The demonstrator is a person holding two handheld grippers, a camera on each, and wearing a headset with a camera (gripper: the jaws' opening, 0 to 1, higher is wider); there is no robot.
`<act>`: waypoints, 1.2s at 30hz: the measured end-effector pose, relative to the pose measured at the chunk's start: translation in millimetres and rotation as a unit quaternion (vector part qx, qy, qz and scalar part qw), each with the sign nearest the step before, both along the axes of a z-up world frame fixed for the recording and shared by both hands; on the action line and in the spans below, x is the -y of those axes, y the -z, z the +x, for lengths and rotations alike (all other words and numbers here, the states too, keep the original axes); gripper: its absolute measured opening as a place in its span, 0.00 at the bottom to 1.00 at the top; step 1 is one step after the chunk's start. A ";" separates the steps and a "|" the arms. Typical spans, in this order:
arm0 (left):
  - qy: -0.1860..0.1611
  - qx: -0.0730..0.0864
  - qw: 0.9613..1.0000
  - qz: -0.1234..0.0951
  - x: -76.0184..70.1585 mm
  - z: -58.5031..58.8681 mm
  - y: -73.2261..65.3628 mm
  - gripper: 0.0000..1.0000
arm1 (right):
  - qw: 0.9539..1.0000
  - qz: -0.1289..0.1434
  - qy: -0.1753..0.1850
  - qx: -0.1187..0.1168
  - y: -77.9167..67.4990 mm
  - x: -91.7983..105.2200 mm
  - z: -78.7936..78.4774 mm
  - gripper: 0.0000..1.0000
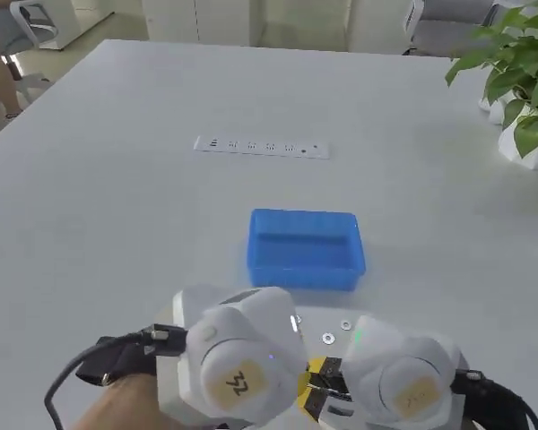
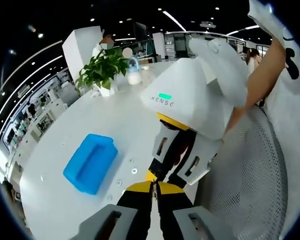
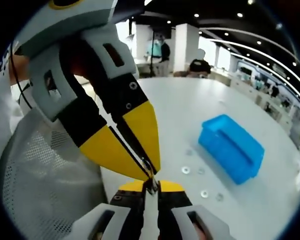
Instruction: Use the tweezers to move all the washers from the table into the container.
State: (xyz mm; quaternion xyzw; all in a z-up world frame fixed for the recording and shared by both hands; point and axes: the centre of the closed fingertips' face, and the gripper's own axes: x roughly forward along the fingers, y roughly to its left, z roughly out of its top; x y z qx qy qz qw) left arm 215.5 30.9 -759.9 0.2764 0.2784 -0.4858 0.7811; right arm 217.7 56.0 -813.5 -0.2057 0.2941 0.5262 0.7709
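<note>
1. While the left gripper (image 2: 153, 187) sits low on the left in the head view, its yellow-tipped jaws are clenched flat on the tweezers (image 3: 146, 167). They are a thin metal strip running along the seam between the pads and poking out at the tips. My worry is that so much of the tool lies buried in the pads that little is left free to work with.
2. Just beyond the grippers, the blue container (image 1: 305, 249) stands open side up on the white table (image 1: 117, 224). I can make out no washers inside it, so I judge the moving has not begun.
3. Several washers (image 1: 328, 338) lie flat on the table between the container's near wall and the grippers, each apart from the others. Being thin and flat, they could skate away under a poorly angled tip. They could also scatter if the tweezers fell among them.
4. The right gripper (image 3: 151, 189) meets the left tip to tip, its jaws pinched on the protruding end of the same tweezers. This looks like a handover or regrip.
   - If one side lets go before the other holds firmly, or the two pull at different angles, the smooth steel may pivot, slip out and drop.
   - Squeezing across both legs would also keep the tweezer tips shut, so they could not open around a washer.
</note>
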 end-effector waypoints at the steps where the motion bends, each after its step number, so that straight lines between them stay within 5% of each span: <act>1: 0.001 -0.001 1.000 0.001 -0.3 -0.7 0.8 0.05 | 1.000 0.000 0.002 -0.002 -0.1 0.5 0.6 0.04; 4: -0.051 -0.029 0.998 -0.038 -1.3 -1.1 0.9 0.18 | 1.000 0.003 0.010 -0.007 -0.4 2.1 3.9 0.04; 8: -0.120 -0.038 0.988 -0.095 -10.5 6.3 -11.4 0.35 | 1.000 0.007 0.016 -0.016 -0.6 2.0 6.2 0.04; 11: -0.157 -0.044 0.980 -0.114 -21.8 8.2 -13.5 0.50 | 1.000 0.008 0.017 -0.020 -0.8 1.5 8.3 0.04; 16: -0.226 -0.021 0.967 -0.112 -46.9 11.2 -13.2 0.84 | 0.999 0.012 0.022 -0.024 -4.7 1.2 16.4 0.04; 20: -0.251 -0.008 0.961 -0.114 -57.6 9.7 -14.4 0.93 | 0.998 0.031 0.032 -0.032 -13.2 -0.7 26.7 0.04; 21: -0.271 0.000 0.954 -0.126 -60.5 12.1 -17.1 0.99 | 0.998 0.035 0.037 -0.033 -15.8 -1.3 30.9 0.04; 22: -0.279 0.009 0.951 -0.132 -63.8 14.4 -20.9 0.99 | 0.998 0.036 0.038 -0.033 -17.4 -1.9 33.5 0.04; 25: -0.295 -0.003 0.943 -0.154 -65.3 11.9 -24.2 0.99 | 0.998 0.042 0.044 -0.031 -21.8 -4.0 42.9 0.04; 28: -0.306 0.010 0.941 -0.146 -71.2 11.3 -22.8 0.99 | 0.997 0.045 0.051 -0.033 -23.6 -6.4 52.5 0.04; 36: -0.332 0.017 0.934 -0.129 -83.4 9.8 -17.1 0.99 | 0.995 0.062 0.067 -0.035 -24.8 -17.6 78.2 0.04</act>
